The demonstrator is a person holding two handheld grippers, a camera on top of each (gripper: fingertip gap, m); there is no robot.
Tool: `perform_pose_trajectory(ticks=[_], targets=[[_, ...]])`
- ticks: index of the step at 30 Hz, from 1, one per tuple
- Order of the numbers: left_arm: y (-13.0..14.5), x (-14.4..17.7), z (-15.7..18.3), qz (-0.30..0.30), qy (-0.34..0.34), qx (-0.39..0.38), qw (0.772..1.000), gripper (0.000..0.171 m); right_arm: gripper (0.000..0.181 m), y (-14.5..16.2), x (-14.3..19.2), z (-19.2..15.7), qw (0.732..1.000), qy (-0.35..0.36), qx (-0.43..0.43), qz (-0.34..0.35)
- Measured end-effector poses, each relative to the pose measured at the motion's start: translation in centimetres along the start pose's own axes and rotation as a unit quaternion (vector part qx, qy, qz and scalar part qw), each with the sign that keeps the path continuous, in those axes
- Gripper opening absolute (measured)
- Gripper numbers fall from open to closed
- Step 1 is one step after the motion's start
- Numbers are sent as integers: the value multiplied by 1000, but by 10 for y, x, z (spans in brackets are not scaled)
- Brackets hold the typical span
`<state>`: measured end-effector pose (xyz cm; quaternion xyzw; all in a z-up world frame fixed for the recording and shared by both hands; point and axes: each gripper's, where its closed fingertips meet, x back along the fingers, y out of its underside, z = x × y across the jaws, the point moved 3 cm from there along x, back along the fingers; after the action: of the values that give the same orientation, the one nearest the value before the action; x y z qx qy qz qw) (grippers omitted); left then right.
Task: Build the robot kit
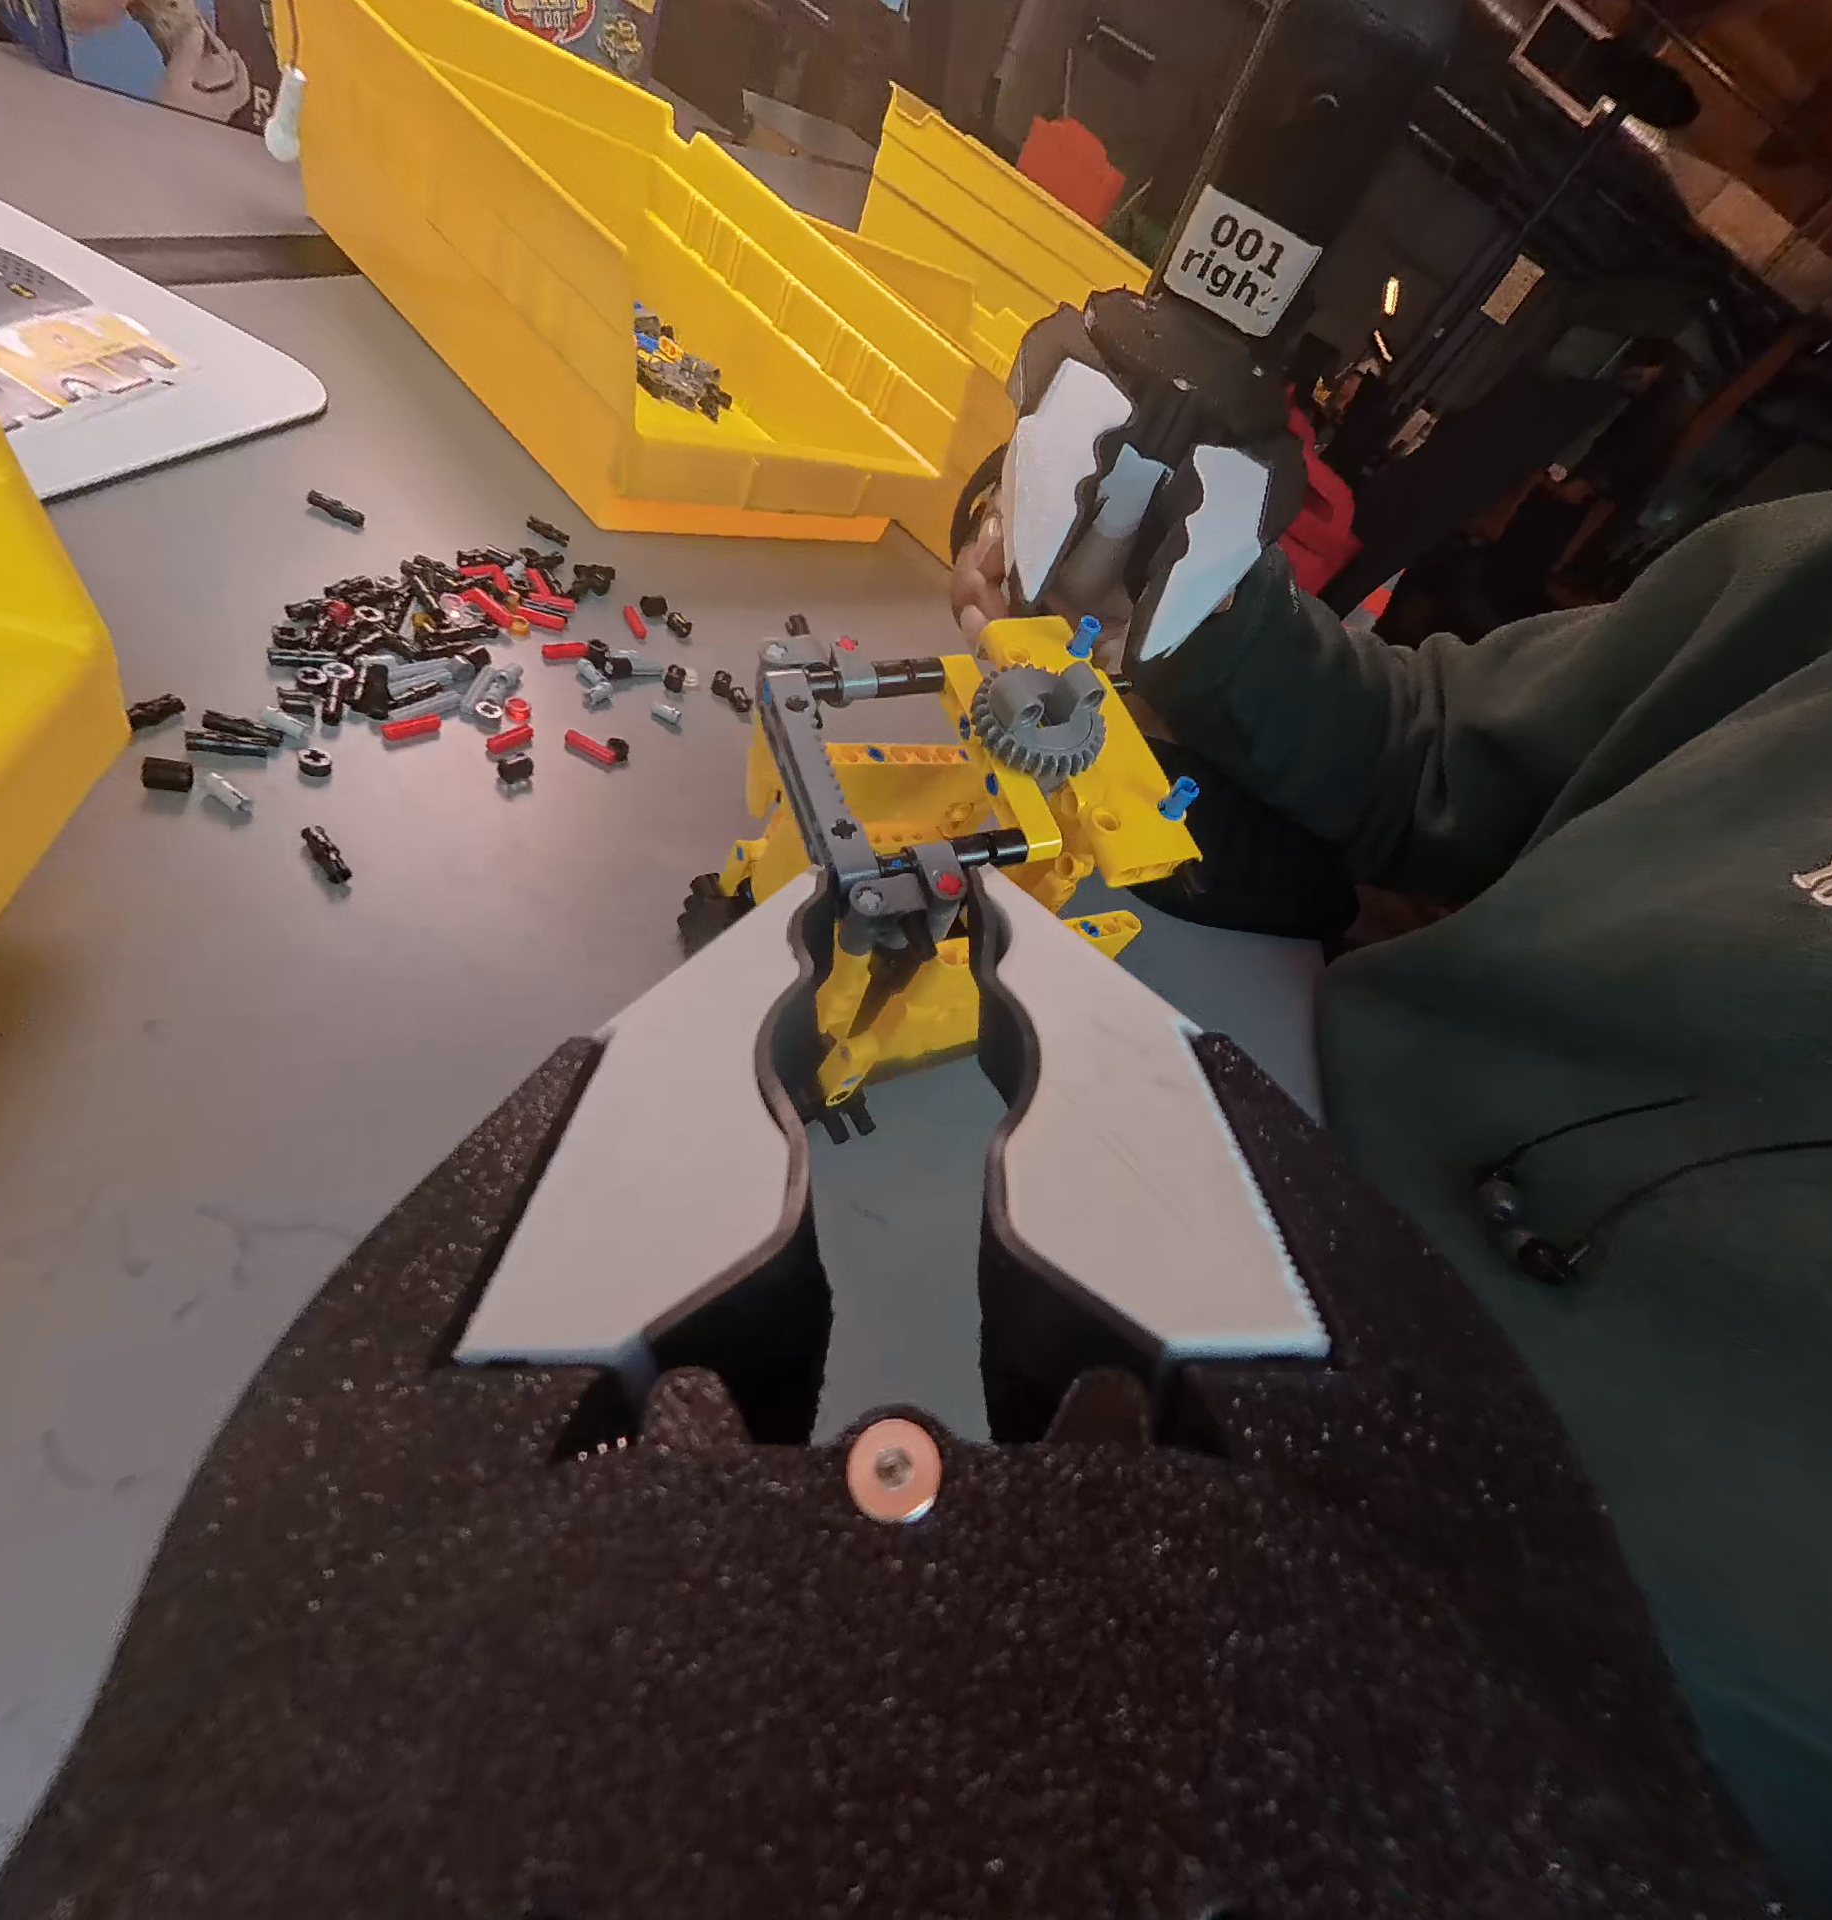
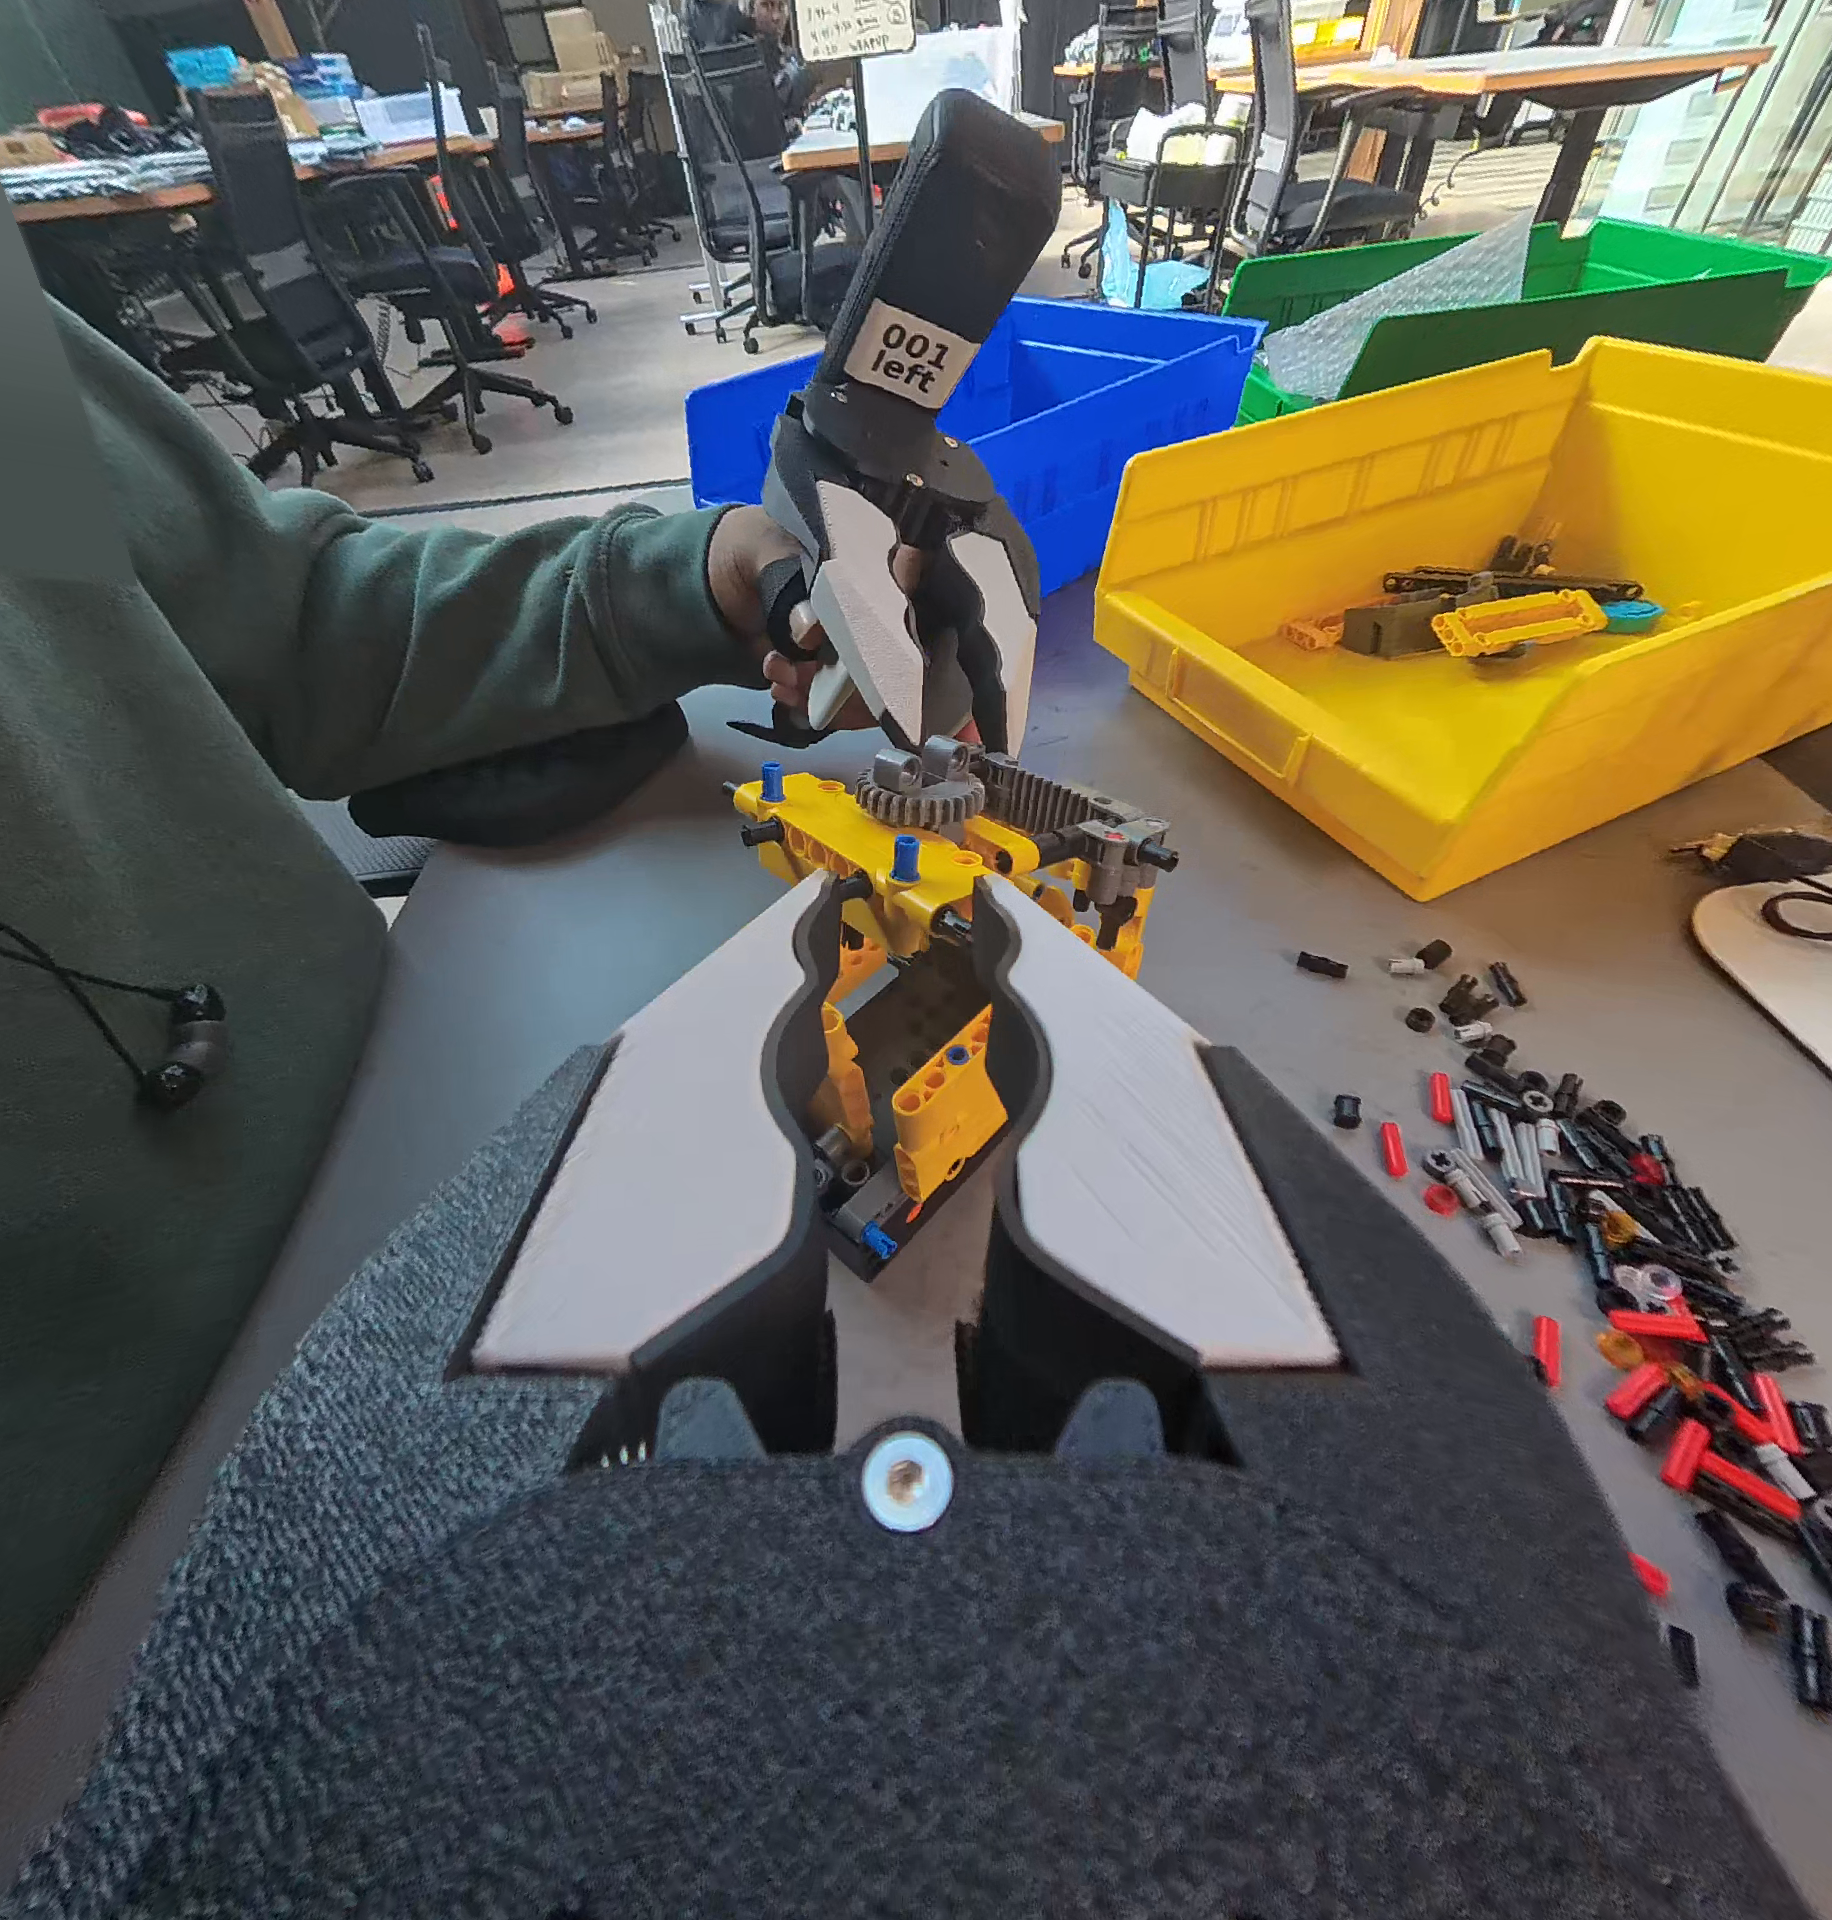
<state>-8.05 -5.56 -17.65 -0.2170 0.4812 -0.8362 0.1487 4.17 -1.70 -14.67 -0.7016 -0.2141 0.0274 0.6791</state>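
- The left gripper (image 1: 896,883), at the centre of the left wrist view, has its jaws closed on the grey connector end (image 1: 907,891) of a yellow building-brick model (image 1: 953,790); both fingertips press against that grey piece.
- The right gripper (image 2: 896,894), at the centre of the right wrist view, has its jaws clamped on a yellow beam (image 2: 891,883) at the model's opposite side, just below a blue pin (image 2: 904,858).
- The model stands on the grey table (image 1: 424,1039), between the two grippers, with a grey gear (image 1: 1039,727) lying flat on top and a grey toothed rack (image 1: 808,774) beside it.
- A scatter of small black, red and grey pins (image 1: 424,655) lies on the table, left of the model in the left wrist view.
- A yellow bin (image 2: 1514,623) holding a few loose parts sits in the upper right of the right wrist view, with a blue bin (image 2: 1078,416) and a green bin (image 2: 1618,301) behind it.
- A green sleeve (image 2: 424,623) reaches in from the left of that view.
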Motion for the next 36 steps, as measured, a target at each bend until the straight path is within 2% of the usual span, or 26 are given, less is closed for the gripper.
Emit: perform_pose_trajectory(ticks=[3, 5, 9, 15, 18, 21, 23, 25, 28, 29, 32, 36], targets=[[2, -4, 3, -10, 3, -11, 1000, 24, 20, 4, 3, -3, 1000, -10, 5, -16], [3, -7, 7, -18, 8, -26, 999, 17, 20, 7, 6, -5, 1000, -16, 9, -24], [7, -12, 11, -35, 1, -47, 998, 22, 21, 19, 6, -7, 998, -27, 16, -59], [7, -12, 14, -35, 2, -58, 998, 27, 34, 27, 11, -9, 992, -5, 80, -96], [3, -8, 14, -35, -20, -85, 996, 33, 40, 30, 16, -6, 990, 15, 98, -101], [-6, -2, 18, -36, -58, -149, 986, 36, 41, 38, 20, -1, 987, 35, 97, -122], [-8, -5, 29, -61, -59, -202, 976, 35, 40, 42, 22, -5, 985, 41, 101, -136], [-3, -11, 37, -118, -57, -254, 958, 32, 38, 46, 23, -12, 981, 53, 98, -156], [7, -20, 34, -222, -69, -316, 920, 31, 36, 54, 22, -27, 978, 68, 81, -178], [6, -23, 34, -240, -72, -338, 907, 31, 36, 56, 20, -32, 978, 74, 73, -182], [2, -31, 34, -279, -62, -384, 878, 31, 36, 62, 15, -42, 978, 91, 51, -183], [-9, -38, 38, -298, -52, -430, 850, 31, 36, 69, 13, -31, 971, 145, 37, -188]])
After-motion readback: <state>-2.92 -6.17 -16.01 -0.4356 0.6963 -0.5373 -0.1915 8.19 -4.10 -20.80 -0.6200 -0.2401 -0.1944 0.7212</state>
